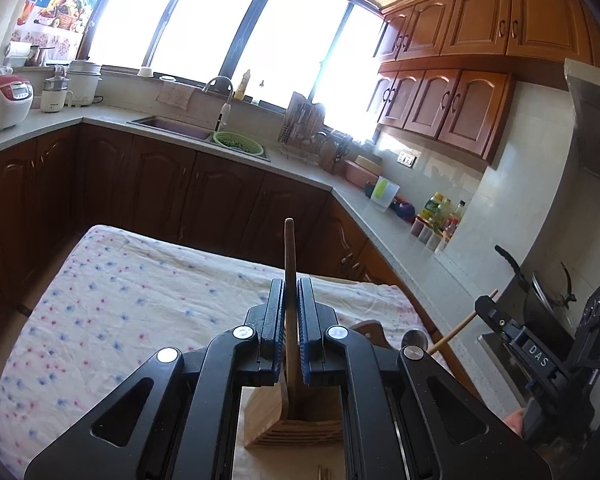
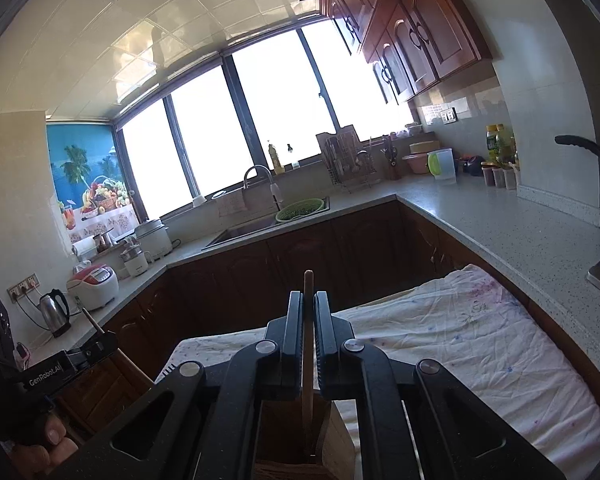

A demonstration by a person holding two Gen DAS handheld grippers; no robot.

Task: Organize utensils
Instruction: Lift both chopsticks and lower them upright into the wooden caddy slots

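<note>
Nearest the left wrist camera, the left gripper (image 1: 290, 312) has its jaws drawn narrow on a dark wooden utensil handle (image 1: 289, 248) that stands upright between the pads, its lower end reaching down into a wooden holder (image 1: 274, 416) on the table. In the right wrist view the right gripper (image 2: 309, 328) pinches a paler, thinner wooden stick (image 2: 308, 360) the same way, jaws nearly together, with the stick running down into a wooden holder (image 2: 340, 436) just below. Whether the two views show one holder or two compartments cannot be told. The holder rests on a flower-print cloth (image 1: 120, 292) covering the table. Beyond lie dark lower cabinets (image 1: 160, 184), a grey countertop (image 1: 388, 224), a sink (image 1: 172, 126) with a green colander (image 1: 238, 142), and bright windows (image 1: 204, 24). A person's fingers (image 2: 48, 440) grip the other tool's handle at lower left of the right view.
</note>
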